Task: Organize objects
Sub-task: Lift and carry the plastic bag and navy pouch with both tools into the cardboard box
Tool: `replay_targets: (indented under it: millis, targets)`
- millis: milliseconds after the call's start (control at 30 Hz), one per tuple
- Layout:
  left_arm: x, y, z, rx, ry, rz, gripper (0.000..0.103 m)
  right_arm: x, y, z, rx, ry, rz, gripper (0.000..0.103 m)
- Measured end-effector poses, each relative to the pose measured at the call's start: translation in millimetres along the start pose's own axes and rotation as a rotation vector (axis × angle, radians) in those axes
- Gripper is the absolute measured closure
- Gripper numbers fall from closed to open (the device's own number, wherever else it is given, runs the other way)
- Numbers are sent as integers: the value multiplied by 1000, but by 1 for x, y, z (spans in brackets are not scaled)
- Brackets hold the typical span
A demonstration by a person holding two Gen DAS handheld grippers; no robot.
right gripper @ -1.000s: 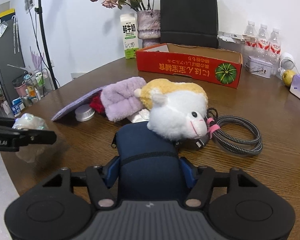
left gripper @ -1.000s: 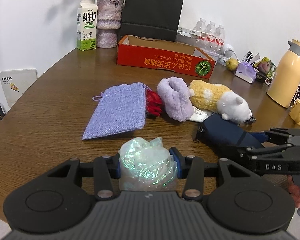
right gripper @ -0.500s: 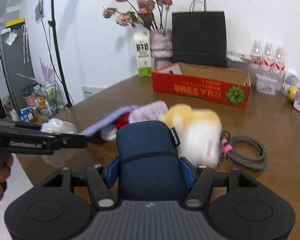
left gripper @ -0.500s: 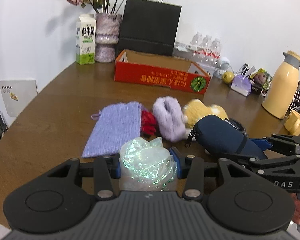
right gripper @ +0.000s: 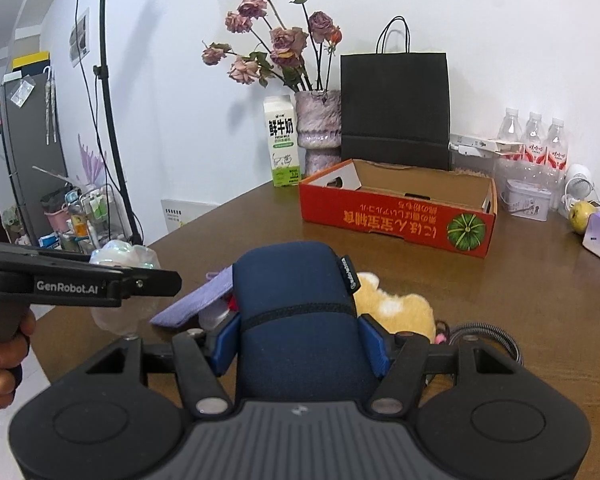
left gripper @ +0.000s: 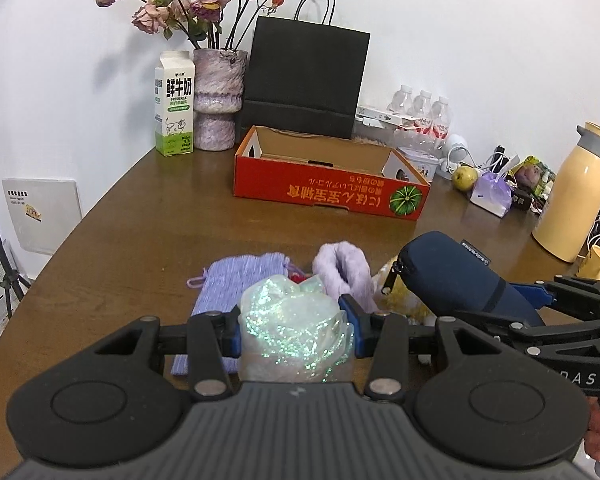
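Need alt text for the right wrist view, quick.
The right claw grips a navy zippered pouch above the wooden table. Ahead sits an open red cardboard box; at left, the left claw holds a crumpled iridescent bag.

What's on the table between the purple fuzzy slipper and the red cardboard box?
Nothing: in the left wrist view, bare wooden table runs from the purple fuzzy slipper up to the red cardboard box.
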State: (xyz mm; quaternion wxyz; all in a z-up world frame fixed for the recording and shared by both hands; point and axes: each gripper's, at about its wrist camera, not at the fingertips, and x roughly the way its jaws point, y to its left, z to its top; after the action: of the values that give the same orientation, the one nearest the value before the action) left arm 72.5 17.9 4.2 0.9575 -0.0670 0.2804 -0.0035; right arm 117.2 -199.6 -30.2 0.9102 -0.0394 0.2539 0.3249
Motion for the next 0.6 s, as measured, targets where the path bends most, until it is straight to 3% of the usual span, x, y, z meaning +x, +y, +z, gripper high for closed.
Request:
replay_targets:
  millis: [600]
  targets:
    - [42,-7,56,4,10,-5,58,37,-32,44,19,-4,5,41]
